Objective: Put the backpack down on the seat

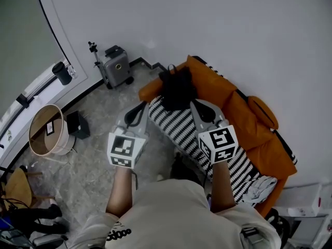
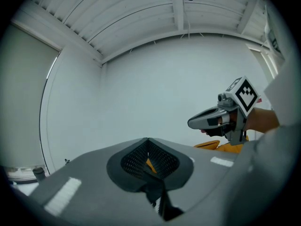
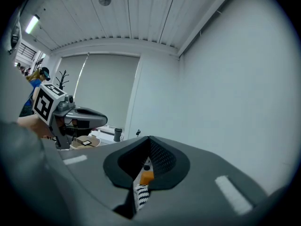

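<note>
The left gripper (image 2: pixel 148 142) has its fingers together with nothing pinched between them; the tips meet in a ridge, and only a sliver of orange shows through the slot below them. The right gripper (image 3: pixel 149 139) is the same, fingers together and empty (through its slot come a bit of orange and a bit of black-and-white stripe).

From the head view, the backpack (image 1: pixel 177 90) is black and slumped. It lies beyond the fingertips, between the two pairs and closer to the right pair. Whether the right tips brush it cannot be told. It rests on the sofa (image 1: pixel 244 113), at the far end of the seat, partly on the striped cover (image 1: pixel 174 126) that runs under both pairs of fingers and back toward the person.

Out past the left fingers and further left, a suitcase (image 1: pixel 116 65) stands on the floor. To the left of the left gripper's cube sit a black box (image 1: pixel 78 124) and a round tub (image 1: pixel 46 131).

Each gripper view catches the other gripper off to one side, pointing the same way.
</note>
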`<move>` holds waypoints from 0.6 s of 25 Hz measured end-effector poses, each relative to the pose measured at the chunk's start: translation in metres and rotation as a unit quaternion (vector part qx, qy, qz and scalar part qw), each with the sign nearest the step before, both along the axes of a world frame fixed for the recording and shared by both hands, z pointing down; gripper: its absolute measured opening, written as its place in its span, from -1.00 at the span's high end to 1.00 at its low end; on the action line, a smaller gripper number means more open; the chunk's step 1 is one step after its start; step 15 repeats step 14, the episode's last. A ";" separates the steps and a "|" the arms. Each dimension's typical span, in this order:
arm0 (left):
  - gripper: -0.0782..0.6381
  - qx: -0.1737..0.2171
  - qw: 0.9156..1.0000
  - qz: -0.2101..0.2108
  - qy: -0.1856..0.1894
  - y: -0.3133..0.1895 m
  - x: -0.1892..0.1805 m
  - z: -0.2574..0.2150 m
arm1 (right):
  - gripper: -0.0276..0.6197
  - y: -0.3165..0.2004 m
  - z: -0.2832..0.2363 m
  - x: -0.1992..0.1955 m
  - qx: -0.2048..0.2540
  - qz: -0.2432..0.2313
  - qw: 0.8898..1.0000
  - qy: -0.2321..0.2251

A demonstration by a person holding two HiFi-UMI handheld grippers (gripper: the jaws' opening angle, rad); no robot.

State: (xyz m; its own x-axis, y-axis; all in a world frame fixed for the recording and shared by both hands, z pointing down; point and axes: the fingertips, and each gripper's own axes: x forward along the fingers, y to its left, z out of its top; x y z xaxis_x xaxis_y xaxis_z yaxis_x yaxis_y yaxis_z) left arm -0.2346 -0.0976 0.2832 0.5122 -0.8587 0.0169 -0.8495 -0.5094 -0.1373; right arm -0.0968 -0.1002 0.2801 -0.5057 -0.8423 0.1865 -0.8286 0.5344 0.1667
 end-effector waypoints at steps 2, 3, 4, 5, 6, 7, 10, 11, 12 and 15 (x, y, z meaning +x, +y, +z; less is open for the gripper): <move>0.75 -0.003 1.000 0.001 -0.001 -0.002 0.000 0.000 | 0.91 -0.002 0.001 -0.001 -0.001 0.000 1.000 -0.001; 0.75 -0.003 1.000 0.001 -0.002 -0.003 -0.001 0.000 | 0.91 -0.003 0.001 -0.002 -0.002 0.000 1.000 -0.001; 0.75 -0.004 1.000 0.002 -0.002 -0.003 -0.002 0.000 | 0.91 -0.003 0.001 -0.003 -0.003 0.000 1.000 -0.002; 0.75 -0.004 1.000 0.002 -0.003 -0.004 -0.003 0.000 | 0.91 -0.004 0.001 -0.004 -0.003 0.001 1.000 -0.002; 0.75 -0.005 1.000 0.002 -0.003 -0.005 -0.003 0.000 | 0.91 -0.005 0.002 -0.004 -0.004 0.001 1.000 -0.003; 0.75 -0.006 1.000 0.002 -0.003 -0.006 -0.003 0.000 | 0.91 -0.005 0.003 -0.005 -0.005 0.002 1.000 -0.004; 0.75 -0.009 1.000 0.005 -0.006 -0.009 -0.002 0.002 | 0.91 -0.008 0.006 -0.003 -0.010 0.005 1.000 -0.004; 0.75 -0.009 1.000 0.006 -0.006 -0.010 -0.001 0.003 | 0.91 -0.008 0.007 -0.002 -0.012 0.007 1.000 -0.004; 0.75 -0.010 1.000 0.007 -0.006 -0.011 0.000 0.003 | 0.91 -0.009 0.008 0.000 -0.013 0.009 1.000 -0.004; 0.75 -0.011 1.000 0.009 -0.007 -0.013 0.003 0.004 | 0.91 -0.011 0.009 0.004 -0.014 0.012 1.000 -0.004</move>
